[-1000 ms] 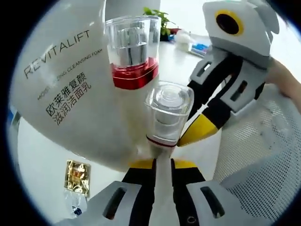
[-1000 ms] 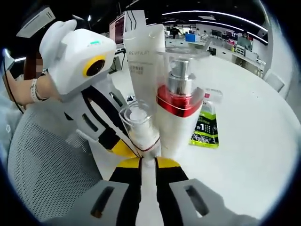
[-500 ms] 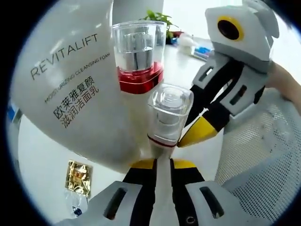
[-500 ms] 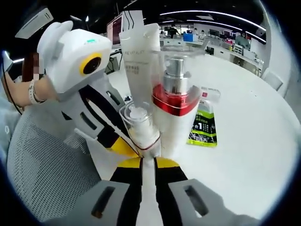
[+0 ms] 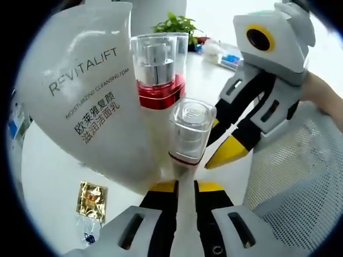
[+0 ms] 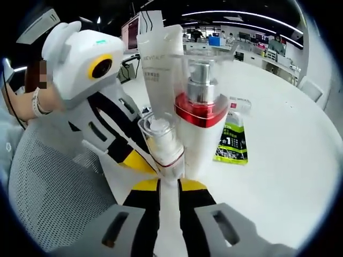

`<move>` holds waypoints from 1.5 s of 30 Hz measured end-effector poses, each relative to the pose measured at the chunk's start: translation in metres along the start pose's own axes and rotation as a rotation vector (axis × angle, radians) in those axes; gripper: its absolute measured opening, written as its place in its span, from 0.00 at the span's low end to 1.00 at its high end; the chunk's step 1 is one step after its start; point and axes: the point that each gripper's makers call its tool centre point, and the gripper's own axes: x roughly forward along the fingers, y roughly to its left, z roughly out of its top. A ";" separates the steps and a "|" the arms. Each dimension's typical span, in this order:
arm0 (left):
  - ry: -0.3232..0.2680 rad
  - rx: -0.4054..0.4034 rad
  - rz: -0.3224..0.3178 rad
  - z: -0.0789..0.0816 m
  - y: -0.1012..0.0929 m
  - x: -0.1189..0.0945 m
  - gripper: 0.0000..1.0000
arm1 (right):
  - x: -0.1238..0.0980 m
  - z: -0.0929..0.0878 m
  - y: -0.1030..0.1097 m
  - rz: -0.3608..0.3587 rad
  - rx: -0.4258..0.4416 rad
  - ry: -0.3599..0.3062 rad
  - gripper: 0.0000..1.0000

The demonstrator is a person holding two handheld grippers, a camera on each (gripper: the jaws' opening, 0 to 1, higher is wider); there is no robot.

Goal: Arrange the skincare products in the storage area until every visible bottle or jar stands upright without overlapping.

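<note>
While both grippers, left (image 5: 185, 182) & right (image 6: 170, 181), pinch the small bottle (image 5: 188, 134), one should set it upright beside the red pump bottle (image 5: 158, 69), w/o nudging the tube (image 5: 88, 91).

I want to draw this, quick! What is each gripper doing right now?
Left gripper: closed on the small bottle, below its clear cap.
Right gripper: closed on the same small bottle.
</note>
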 end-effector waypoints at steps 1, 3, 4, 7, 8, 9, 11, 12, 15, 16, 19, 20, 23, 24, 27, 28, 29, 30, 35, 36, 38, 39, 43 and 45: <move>-0.001 -0.002 0.000 0.000 0.000 -0.002 0.08 | -0.001 0.000 0.000 -0.002 0.000 0.000 0.14; -0.002 -0.001 0.001 0.000 0.000 -0.005 0.09 | -0.003 0.002 0.001 -0.010 -0.003 -0.003 0.15; -0.004 0.000 0.004 0.000 0.001 -0.008 0.09 | -0.005 0.003 0.001 -0.017 -0.004 -0.004 0.15; -0.011 0.001 0.012 0.001 0.002 -0.015 0.09 | -0.008 0.003 0.000 -0.030 -0.012 -0.002 0.17; -0.015 0.001 0.015 0.002 0.002 -0.018 0.10 | -0.009 0.003 -0.001 -0.035 -0.014 -0.001 0.18; -0.019 0.001 0.020 0.003 0.003 -0.020 0.11 | -0.010 0.004 -0.001 -0.040 -0.016 -0.002 0.20; -0.021 0.003 0.023 0.003 0.003 -0.025 0.13 | -0.015 0.006 -0.002 -0.056 -0.018 -0.004 0.22; -0.023 0.004 0.025 0.004 0.004 -0.027 0.15 | -0.017 0.007 -0.001 -0.057 -0.020 -0.005 0.23; -0.032 0.001 0.039 0.004 0.005 -0.036 0.16 | -0.024 0.012 0.001 -0.056 -0.008 -0.014 0.27; -0.036 -0.002 0.041 0.004 0.006 -0.039 0.17 | -0.026 0.013 0.002 -0.057 -0.008 -0.016 0.28; -0.046 -0.012 0.052 0.005 0.007 -0.049 0.22 | -0.033 0.019 0.003 -0.069 -0.014 -0.026 0.32; -0.048 -0.014 0.054 0.005 0.007 -0.051 0.23 | -0.035 0.020 0.003 -0.073 -0.015 -0.030 0.34; -0.073 -0.025 0.071 0.006 0.010 -0.064 0.27 | -0.043 0.026 0.002 -0.088 -0.016 -0.039 0.40; -0.081 -0.027 0.077 0.007 0.011 -0.067 0.29 | -0.045 0.028 0.002 -0.093 -0.021 -0.043 0.41; -0.104 -0.031 0.094 0.011 0.015 -0.081 0.35 | -0.054 0.036 0.002 -0.112 -0.033 -0.061 0.46; -0.112 -0.030 0.104 0.012 0.016 -0.088 0.36 | -0.058 0.040 0.002 -0.118 -0.039 -0.070 0.48; -0.119 -0.030 0.113 0.014 0.018 -0.092 0.37 | -0.060 0.043 0.002 -0.123 -0.042 -0.075 0.50; -0.130 -0.030 0.124 0.016 0.020 -0.098 0.37 | -0.064 0.047 0.002 -0.130 -0.049 -0.083 0.52; -0.162 -0.048 0.147 0.021 0.024 -0.117 0.41 | -0.070 0.055 0.005 -0.137 -0.070 -0.077 0.61; -0.166 -0.045 0.155 0.022 0.025 -0.120 0.42 | -0.071 0.057 0.006 -0.139 -0.076 -0.077 0.63; -0.171 -0.028 0.174 0.023 0.026 -0.125 0.43 | -0.073 0.061 0.007 -0.144 -0.078 -0.084 0.66; -0.170 -0.028 0.176 0.023 0.026 -0.128 0.44 | -0.073 0.062 0.007 -0.143 -0.080 -0.086 0.67; -0.171 -0.020 0.195 0.023 0.027 -0.134 0.51 | -0.073 0.064 0.008 -0.141 -0.083 -0.089 0.73; -0.169 -0.006 0.207 0.023 0.029 -0.137 0.54 | -0.075 0.065 0.010 -0.141 -0.090 -0.086 0.74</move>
